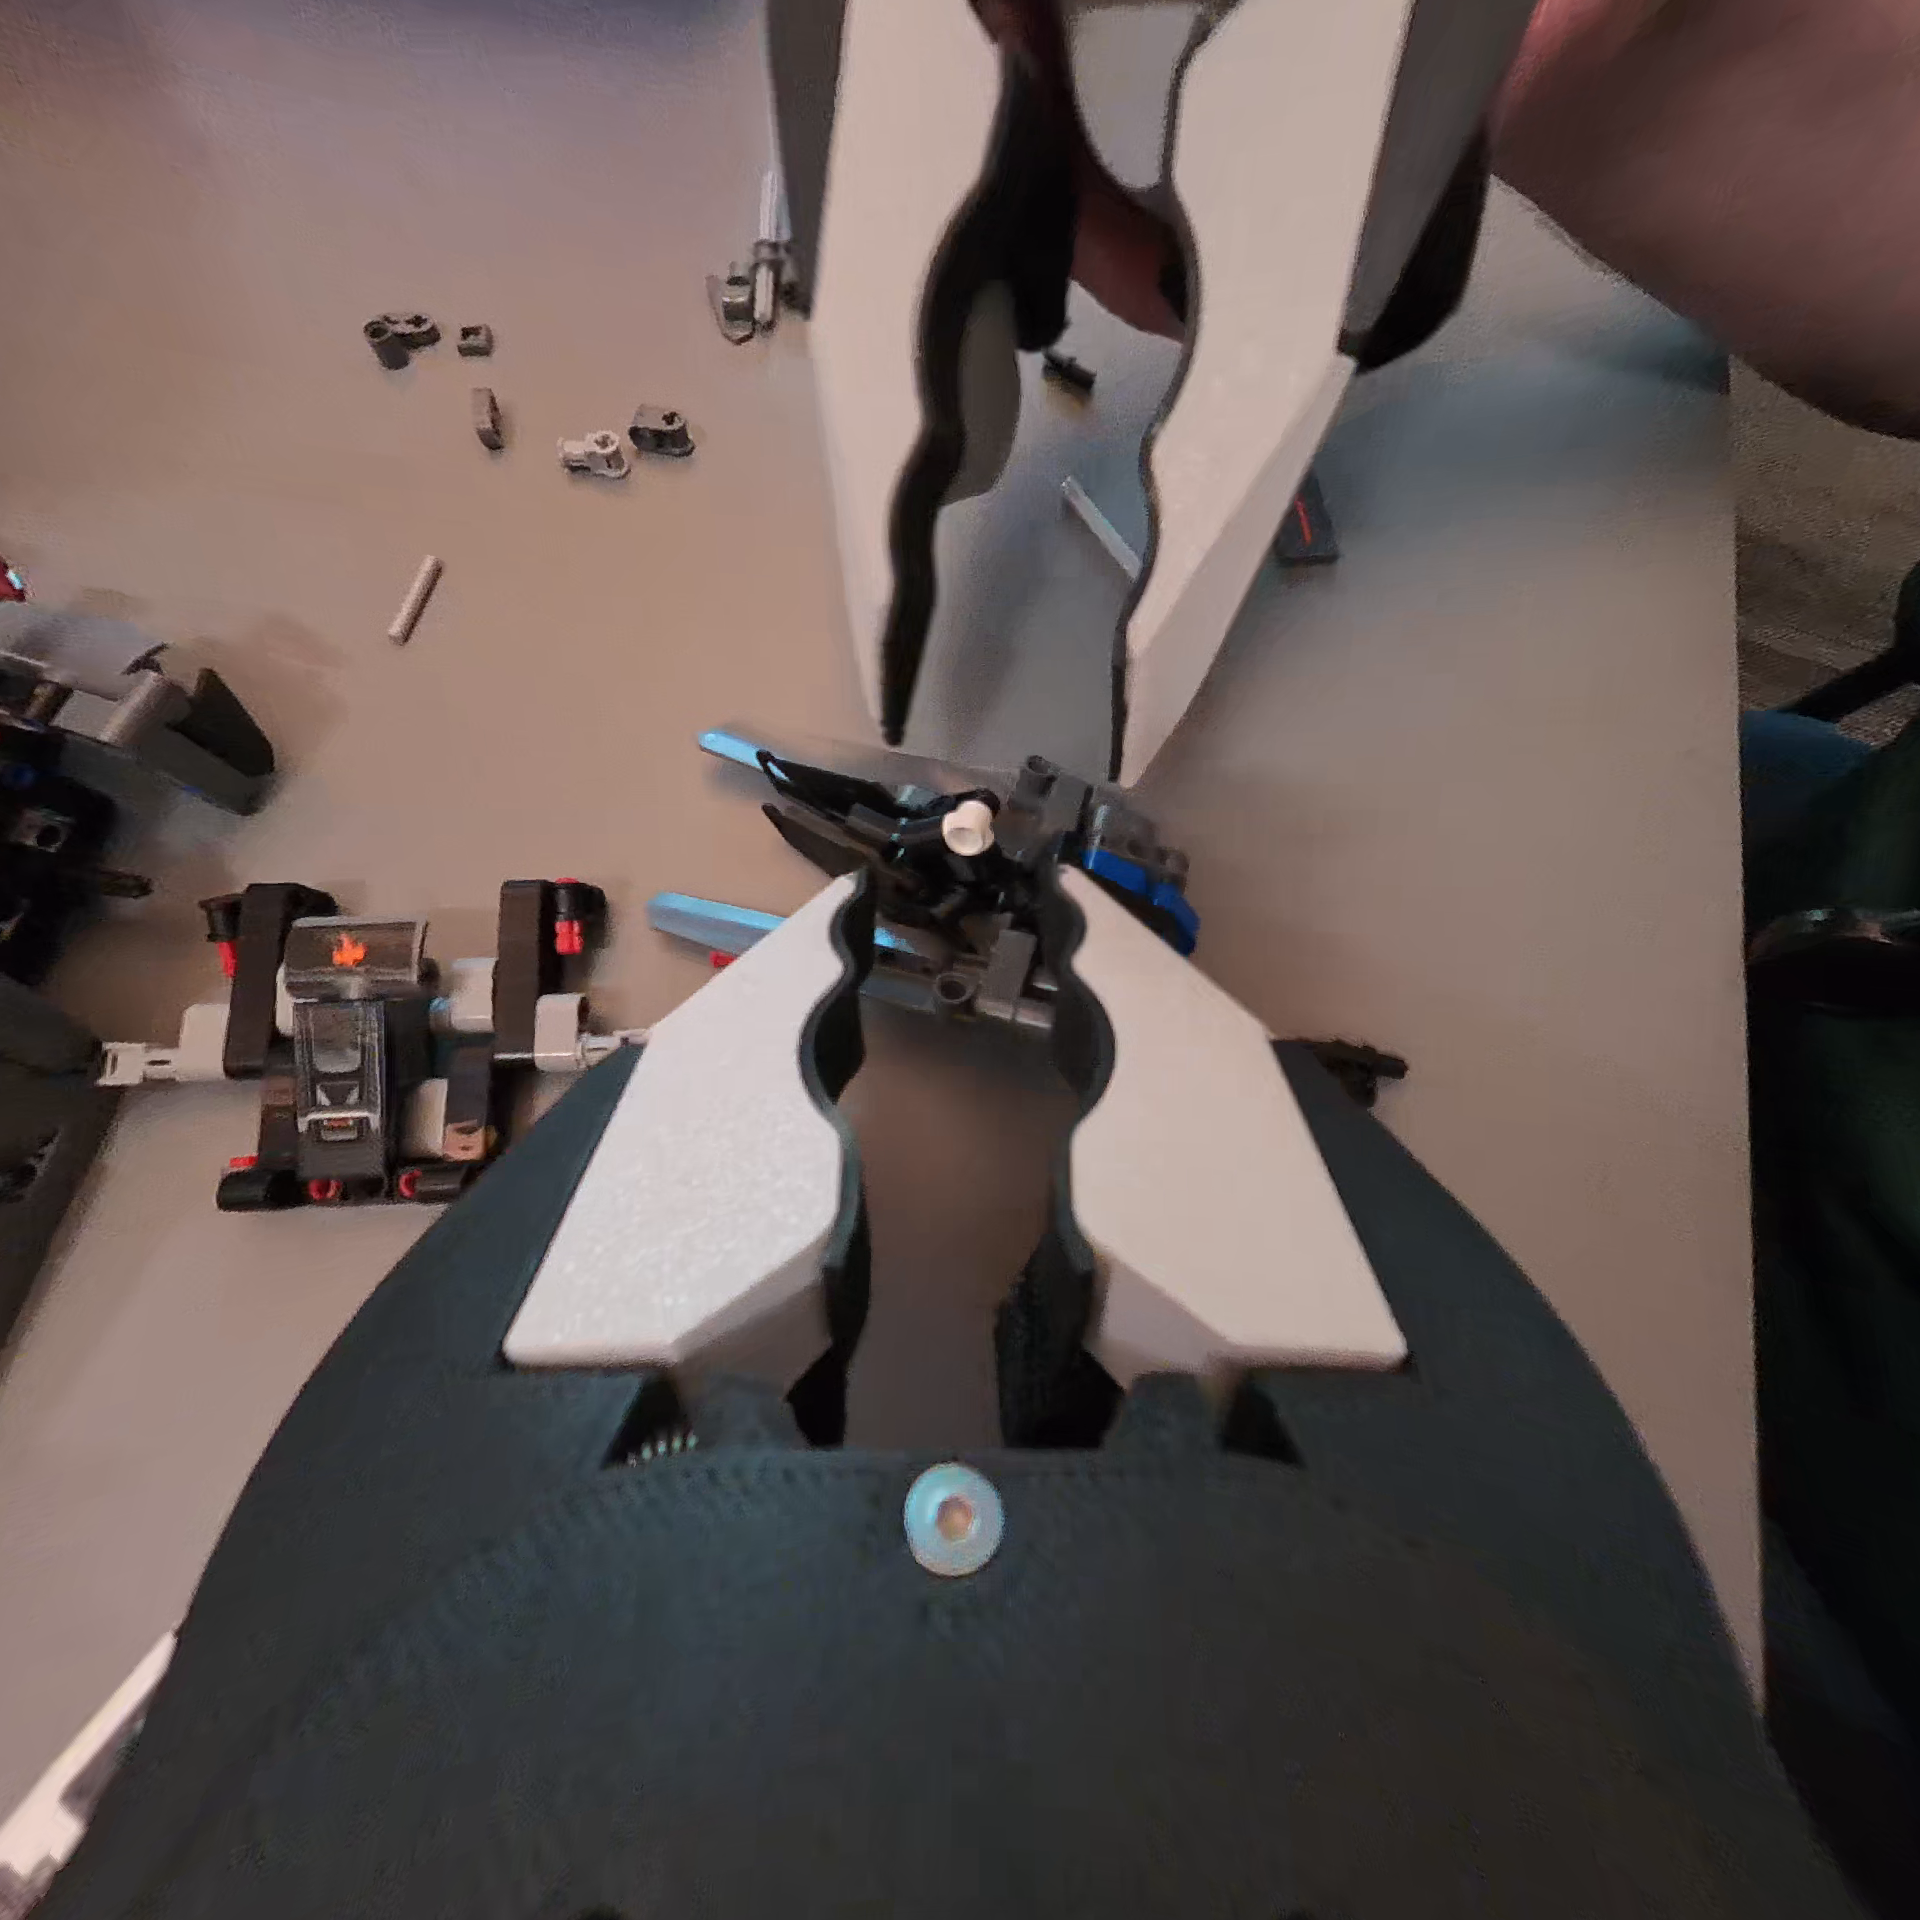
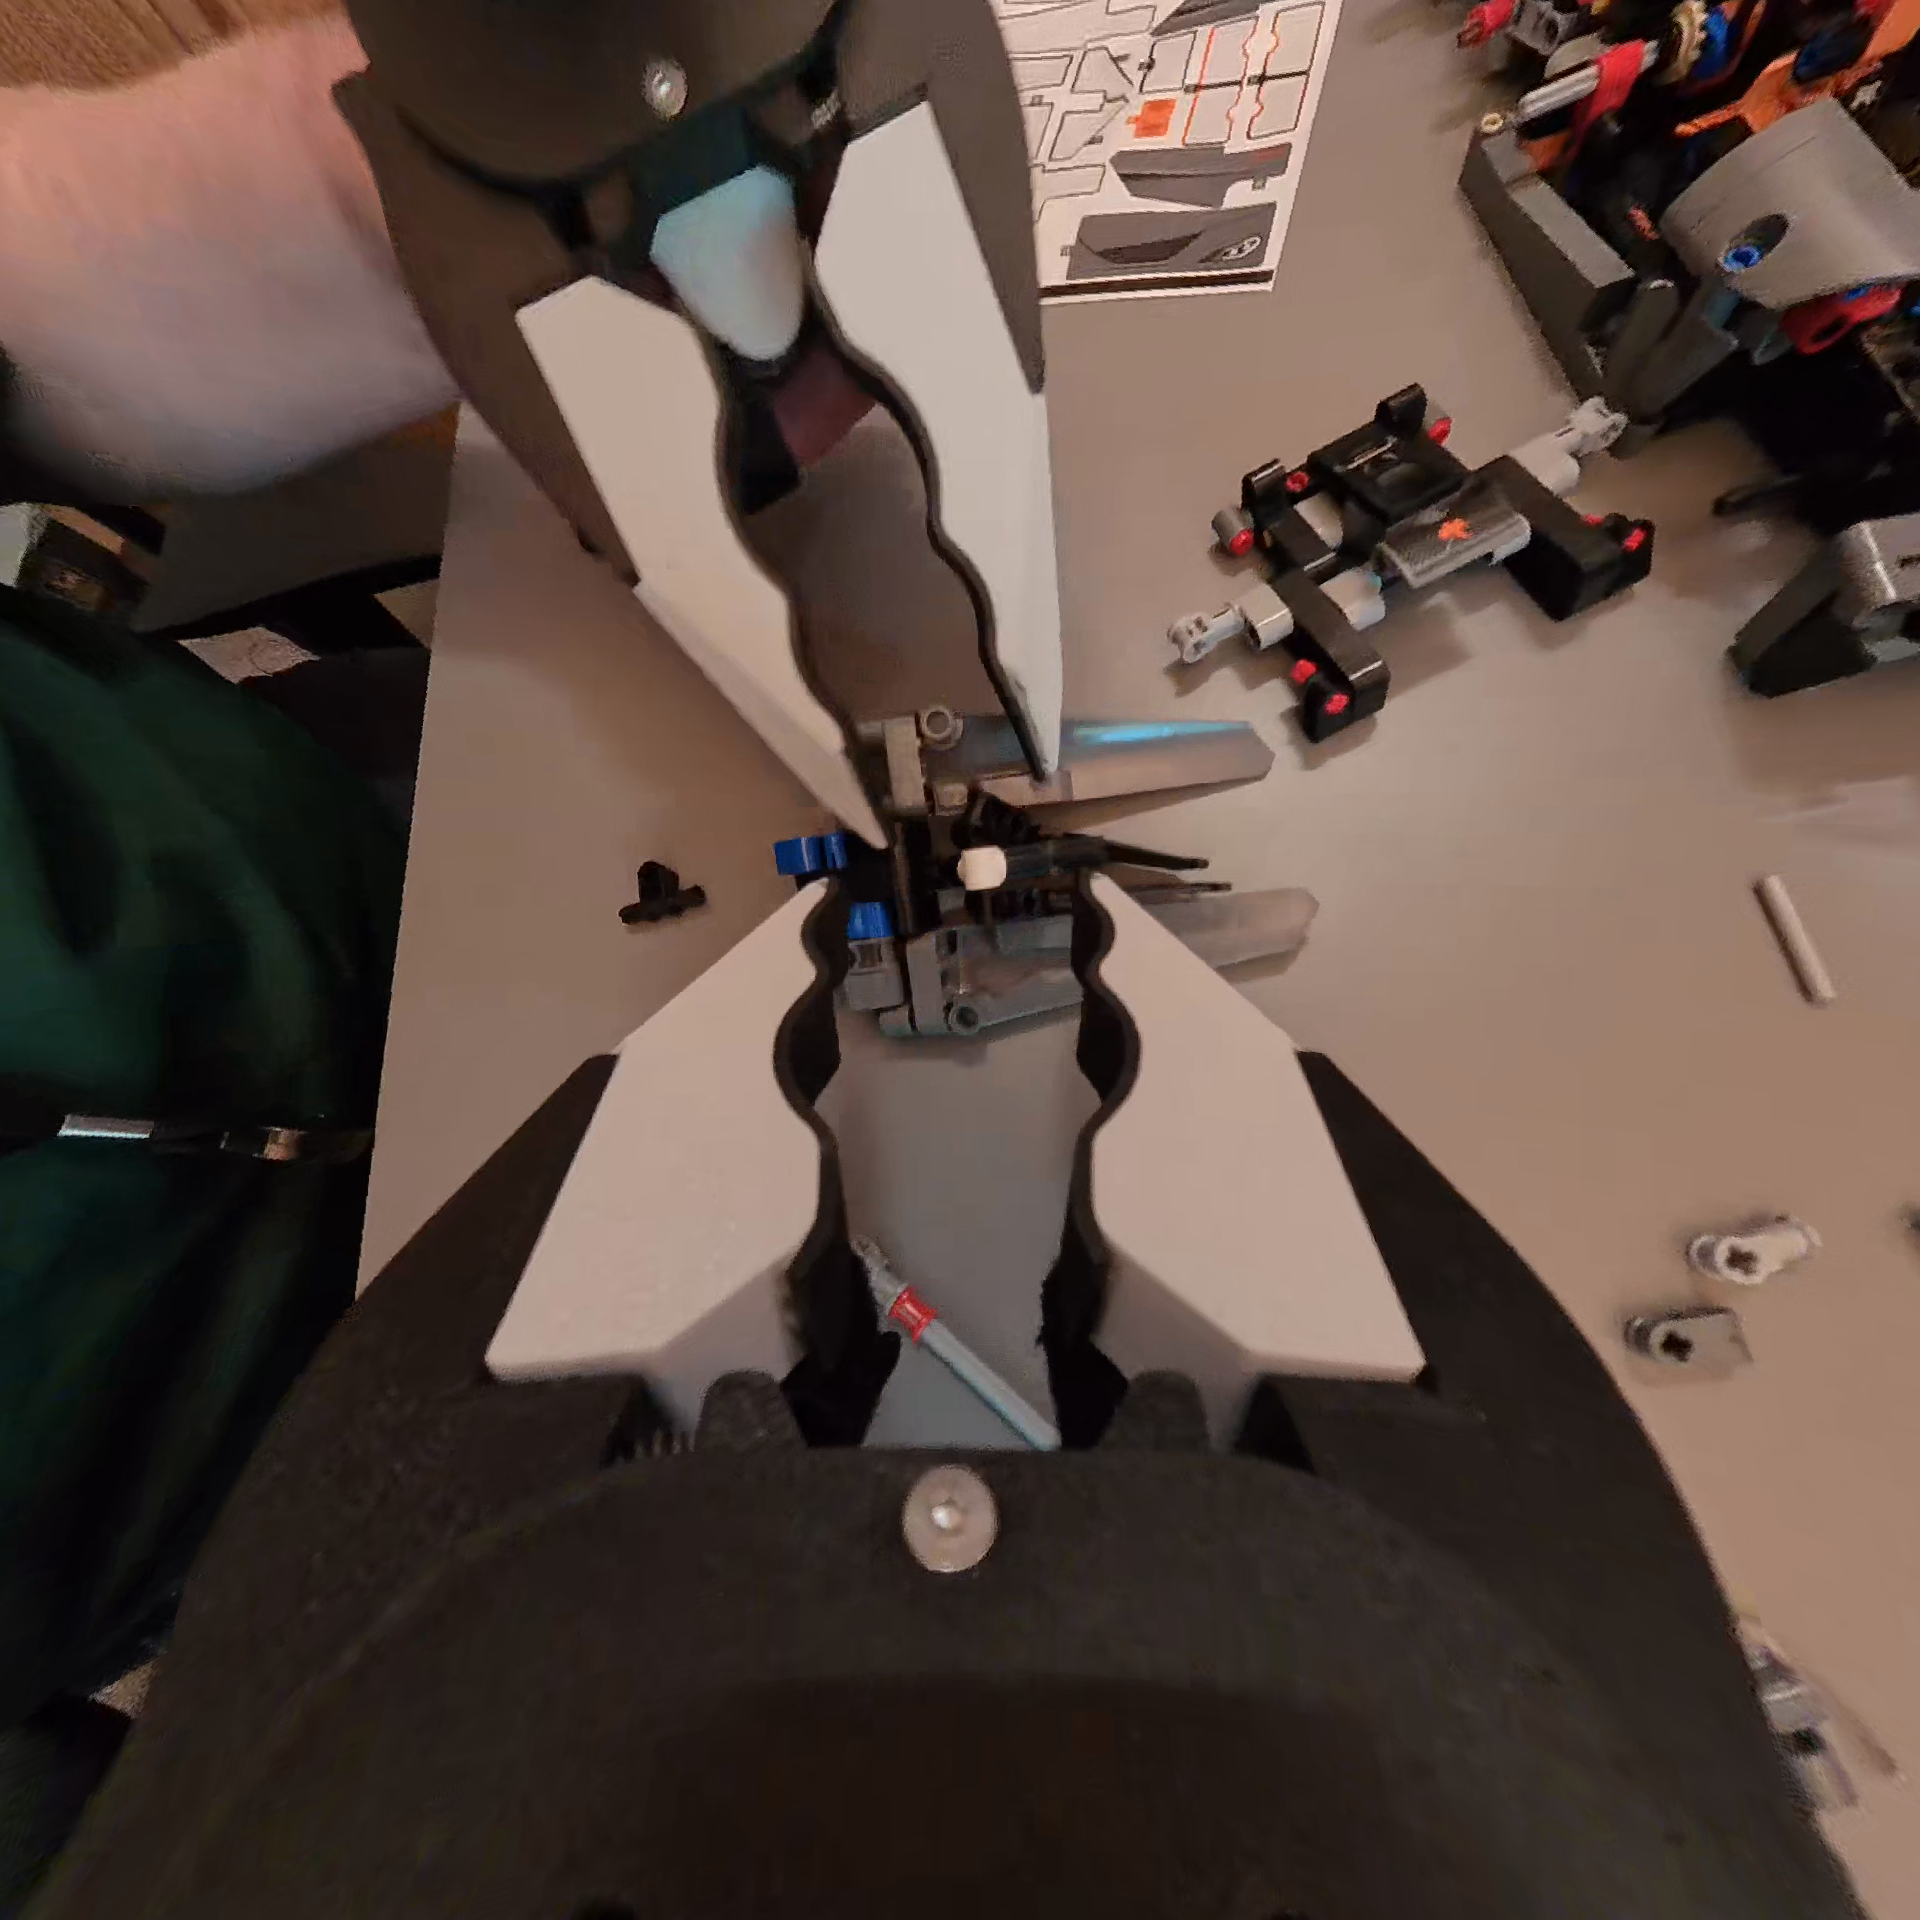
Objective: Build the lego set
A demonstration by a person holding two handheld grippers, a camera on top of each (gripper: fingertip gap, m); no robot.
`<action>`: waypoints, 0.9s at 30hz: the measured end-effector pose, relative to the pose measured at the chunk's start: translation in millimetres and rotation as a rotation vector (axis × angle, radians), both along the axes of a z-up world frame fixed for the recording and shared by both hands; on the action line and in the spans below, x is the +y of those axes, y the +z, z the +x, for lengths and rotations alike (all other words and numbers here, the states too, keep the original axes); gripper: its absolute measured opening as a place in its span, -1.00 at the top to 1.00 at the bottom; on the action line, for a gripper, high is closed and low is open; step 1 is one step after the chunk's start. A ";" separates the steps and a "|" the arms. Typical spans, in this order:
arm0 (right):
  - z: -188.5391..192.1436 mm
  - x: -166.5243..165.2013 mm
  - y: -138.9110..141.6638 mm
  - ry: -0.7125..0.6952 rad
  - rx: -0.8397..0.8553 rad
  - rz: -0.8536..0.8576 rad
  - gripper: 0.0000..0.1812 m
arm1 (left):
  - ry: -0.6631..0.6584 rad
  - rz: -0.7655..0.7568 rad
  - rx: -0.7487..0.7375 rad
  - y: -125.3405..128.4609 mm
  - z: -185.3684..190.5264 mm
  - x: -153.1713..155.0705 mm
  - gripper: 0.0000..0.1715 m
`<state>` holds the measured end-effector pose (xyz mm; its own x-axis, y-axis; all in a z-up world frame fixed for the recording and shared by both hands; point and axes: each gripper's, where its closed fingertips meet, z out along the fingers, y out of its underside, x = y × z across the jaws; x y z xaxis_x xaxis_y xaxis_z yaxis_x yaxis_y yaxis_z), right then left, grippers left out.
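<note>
A small lego assembly point(image 1: 966, 894) of black, grey and blue parts, with a white pin point(image 1: 968, 823) and translucent blue blades, sits near the table's edge. My left gripper point(image 1: 961, 894) is shut on its near end. My right gripper point(image 1: 1008, 748) comes from the opposite side, its tips at the far end. In the right wrist view the assembly point(image 2: 966, 935) fills the gap of my right gripper point(image 2: 956, 891), which is shut on it. The left gripper point(image 2: 961, 805) there pinches the grey end from above. I cannot tell whether the assembly rests on the table.
A black and grey sub-assembly with an orange tile point(image 1: 343, 1039) point(image 2: 1423, 551) lies nearby. Small loose connectors point(image 1: 592, 452), a grey axle point(image 2: 1792, 935), a red-collared axle point(image 2: 935, 1340) and a black clip point(image 2: 660, 894) are scattered. A sticker sheet point(image 2: 1164, 156) and large model point(image 2: 1766, 229) lie beyond. The tips of both grippers are at nearly the same place. Both grippers' tips are roughly 8 cm from the black clip point(image 2: 660, 894).
</note>
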<state>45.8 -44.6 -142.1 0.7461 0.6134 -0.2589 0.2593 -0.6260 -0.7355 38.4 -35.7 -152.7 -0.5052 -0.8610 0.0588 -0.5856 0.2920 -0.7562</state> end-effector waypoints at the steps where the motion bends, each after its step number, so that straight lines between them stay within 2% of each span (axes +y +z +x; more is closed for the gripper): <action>1: 1.4 3.3 0.4 0.005 -0.004 -0.004 0.51 | 0.016 0.003 -0.007 -0.1 -1.3 0.0 0.63; 3: 1.9 8.0 -2.1 0.028 -0.025 -0.025 0.43 | 0.036 0.010 -0.028 0.5 -3.6 -0.2 0.54; 5: 1.0 11.2 -7.0 0.053 -0.061 -0.051 0.38 | 0.049 0.038 -0.046 -1.0 -5.3 2.0 0.52; 10: -1.0 10.8 -24.7 0.094 -0.135 -0.155 0.35 | 0.075 0.043 -0.037 -9.5 -7.0 3.3 0.50; 16: -8.6 11.4 -27.1 0.133 -0.113 -0.183 0.34 | 0.089 0.066 -0.035 -9.7 -9.6 9.9 0.41; 27: -10.9 9.5 -23.1 0.125 -0.039 -0.162 0.32 | 0.053 0.001 -0.024 -14.7 -11.5 11.8 0.50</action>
